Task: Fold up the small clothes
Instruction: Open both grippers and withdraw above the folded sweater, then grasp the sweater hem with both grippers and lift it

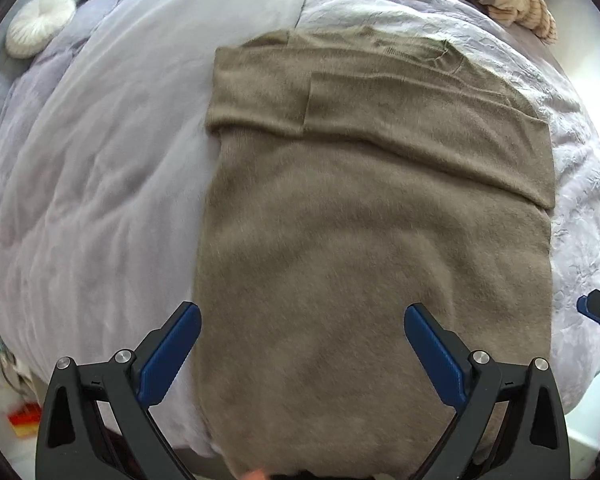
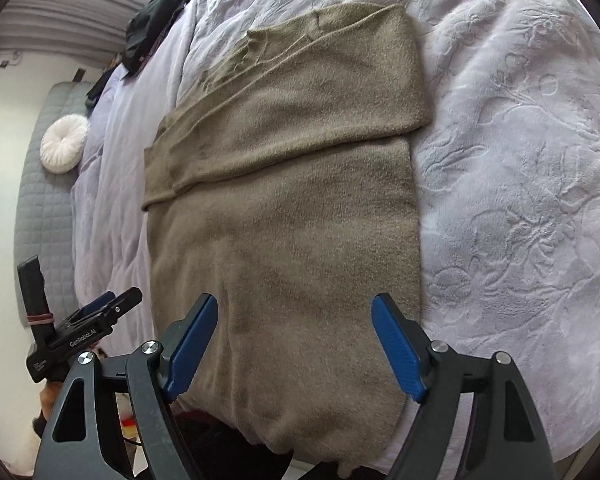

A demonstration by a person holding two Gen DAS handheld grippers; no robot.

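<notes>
A taupe knit sweater (image 1: 364, 240) lies flat on a lilac bed cover (image 1: 100, 184), both sleeves folded across its upper part; its hem hangs over the near bed edge. It also shows in the right wrist view (image 2: 288, 216). My left gripper (image 1: 302, 316) is open and empty, hovering above the sweater's lower left part. My right gripper (image 2: 296, 304) is open and empty above the lower right part. The left gripper (image 2: 112, 304) shows at the left of the right wrist view, and a right fingertip (image 1: 592, 308) at the right edge of the left wrist view.
A round white cushion (image 1: 40, 24) lies on a grey quilted mat (image 2: 40, 200) beside the bed. A striped cream garment (image 1: 512, 0) is bunched at the far right of the bed. Dark clothes (image 2: 152, 20) lie at the far end. Colourful items (image 1: 24, 420) sit on the floor.
</notes>
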